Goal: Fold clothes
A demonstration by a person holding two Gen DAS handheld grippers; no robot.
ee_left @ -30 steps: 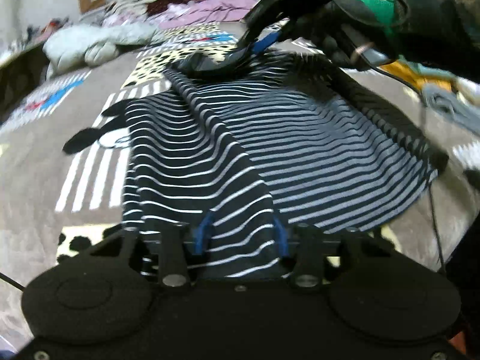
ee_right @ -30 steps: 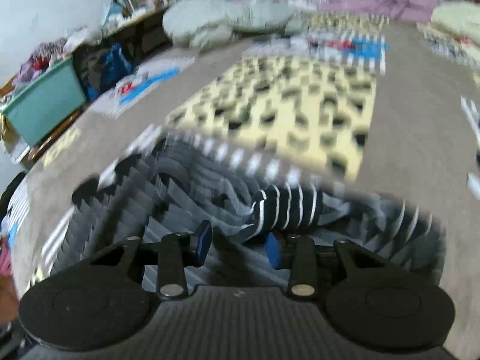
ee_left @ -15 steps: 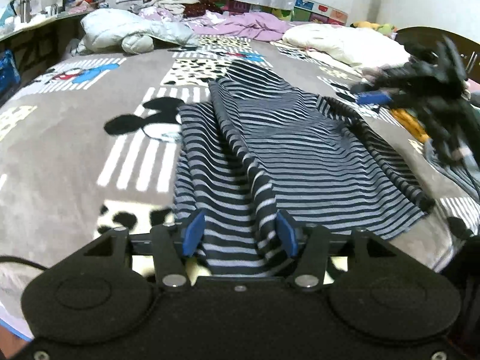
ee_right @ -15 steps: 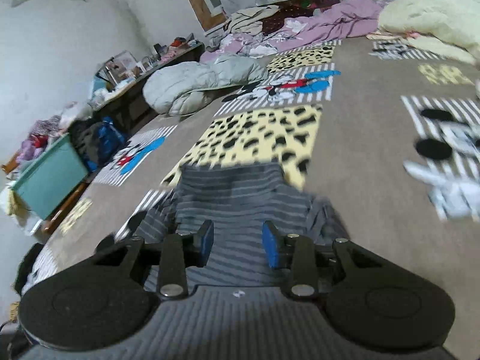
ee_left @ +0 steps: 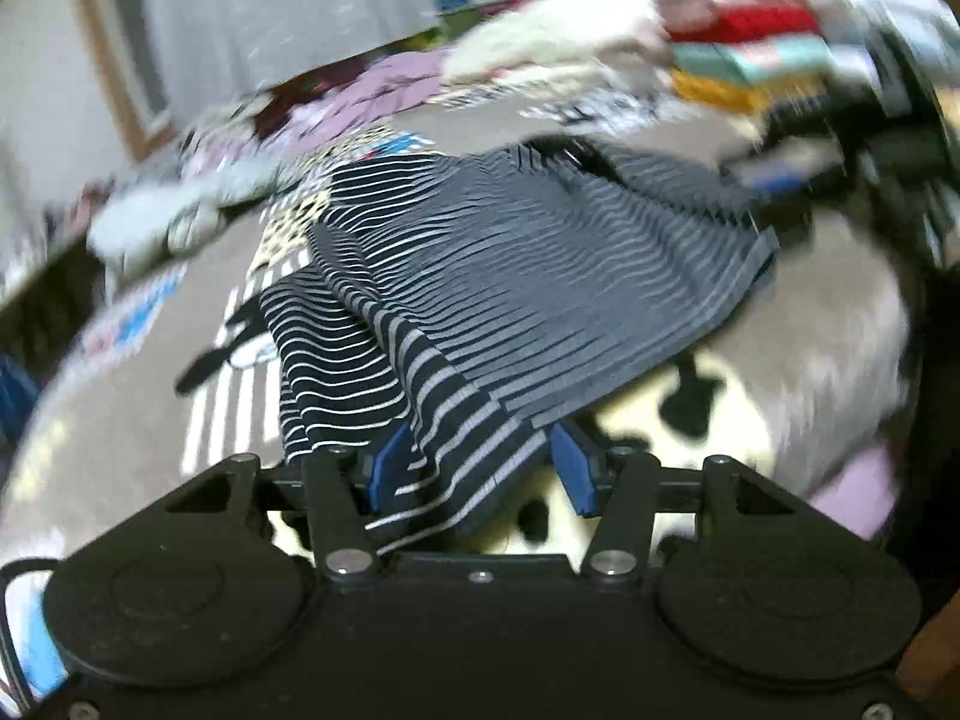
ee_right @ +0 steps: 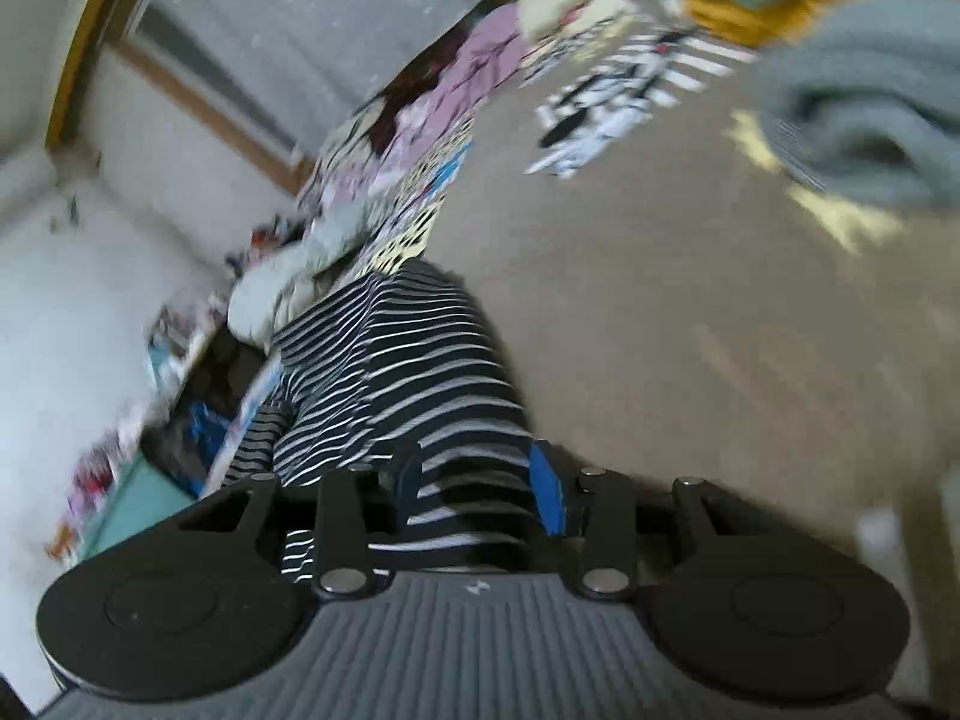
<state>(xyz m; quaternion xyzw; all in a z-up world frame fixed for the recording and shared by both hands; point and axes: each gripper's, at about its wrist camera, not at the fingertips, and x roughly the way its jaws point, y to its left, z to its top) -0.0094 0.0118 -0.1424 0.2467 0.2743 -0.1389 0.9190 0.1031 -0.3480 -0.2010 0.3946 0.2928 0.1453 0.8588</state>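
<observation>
A black-and-white striped shirt (ee_left: 540, 276) lies spread on the patterned grey-brown bed blanket (ee_left: 810, 330), one side folded over the middle. My left gripper (ee_left: 477, 468) is at the near hem. A fold of striped cloth runs between its blue pads (ee_left: 573, 471), which stand apart without pressing on it. My right gripper (ee_left: 786, 177) is a blur at the shirt's right edge. In the right wrist view striped cloth (ee_right: 408, 372) fills the gap of the right gripper (ee_right: 477, 486), whose pads (ee_right: 546, 495) sit apart on either side. Both views are motion-blurred.
Stacked folded clothes (ee_left: 750, 54) lie at the far right of the bed. A grey garment (ee_right: 858, 120) lies on the blanket (ee_right: 690, 300). A pale padded bundle (ee_left: 150, 228) sits at the far left. A teal bin (ee_right: 132, 510) stands beside the bed.
The right gripper let go of the shirt's far end and swung round to its right edge. The left gripper's jaws widened, and it shifted and rolled at the near hem.
</observation>
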